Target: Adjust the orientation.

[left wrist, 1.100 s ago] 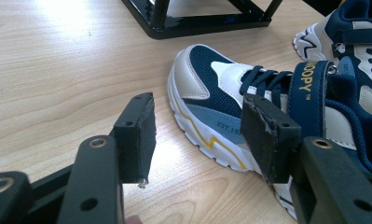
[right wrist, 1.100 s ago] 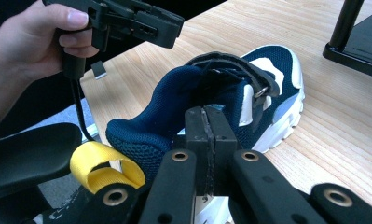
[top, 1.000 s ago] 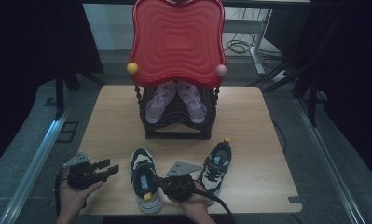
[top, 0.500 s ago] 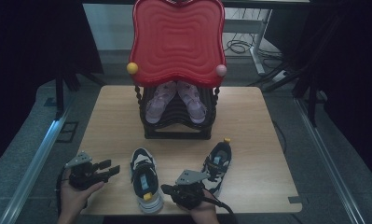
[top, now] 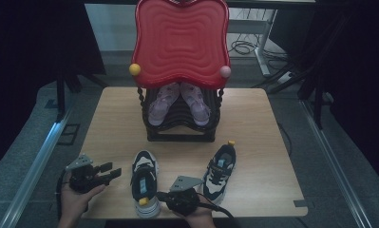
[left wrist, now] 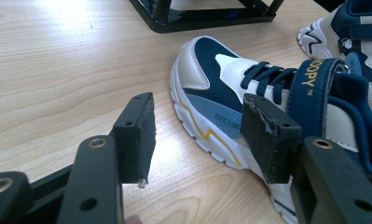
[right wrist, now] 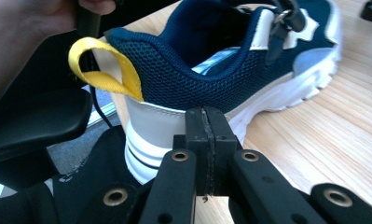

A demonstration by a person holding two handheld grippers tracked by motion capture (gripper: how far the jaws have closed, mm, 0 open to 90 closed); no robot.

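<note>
My left gripper [top: 112,173] sits lower left of the high view, jaws spread with nothing between them, just beside the left sneaker [top: 144,183]. My right gripper [right wrist: 205,135] has its jaws pressed together on nothing, at the heel of that sneaker, below its yellow pull loop [right wrist: 102,67]. The right sneaker [top: 220,167] lies lower centre-right on the table [top: 116,123].

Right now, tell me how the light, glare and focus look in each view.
High view: dim, dark surroundings; the red tray stands brightest, the table evenly lit. Left gripper view: bright glare washes out the wood at top left; the navy sneaker is sharp, the jaws slightly soft. Right gripper view: the sneaker's yellow heel loop is crisp; the person's hand at top left is blurred.
</note>
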